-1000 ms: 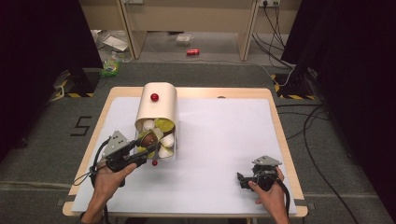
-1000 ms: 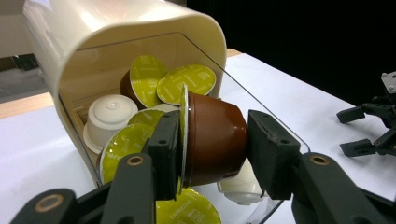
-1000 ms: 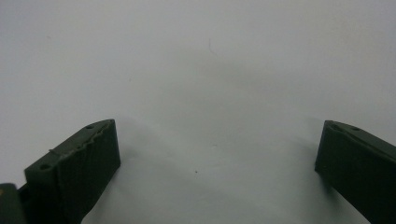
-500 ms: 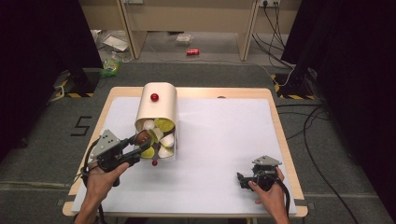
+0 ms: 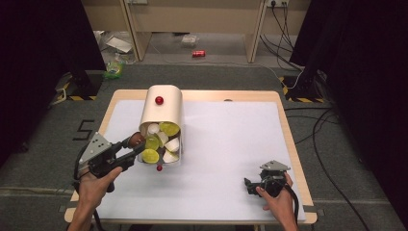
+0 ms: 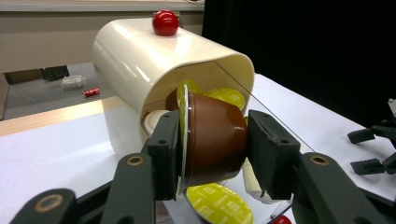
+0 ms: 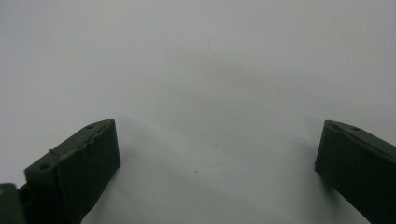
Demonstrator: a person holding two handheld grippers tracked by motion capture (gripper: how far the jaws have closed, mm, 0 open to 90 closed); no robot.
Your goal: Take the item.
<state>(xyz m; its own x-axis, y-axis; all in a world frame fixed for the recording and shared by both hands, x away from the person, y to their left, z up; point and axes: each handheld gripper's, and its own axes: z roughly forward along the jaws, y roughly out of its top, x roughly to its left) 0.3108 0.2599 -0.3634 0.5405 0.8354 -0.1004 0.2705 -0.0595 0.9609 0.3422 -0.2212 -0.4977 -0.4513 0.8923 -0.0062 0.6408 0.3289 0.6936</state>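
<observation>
My left claw pinches the brown capsule sideways, foil rim to one pad, just outside the cream container's mouth on the bench. My right claw gapes empty, well apart.

Left gripper at seven o'clock – black body, grey three-cornered plate, brass-coloured pivot pins, square black pads with small screw holes, right gripper at five o'clock – black, grey plate, dark cable, bare forearms.
</observation>
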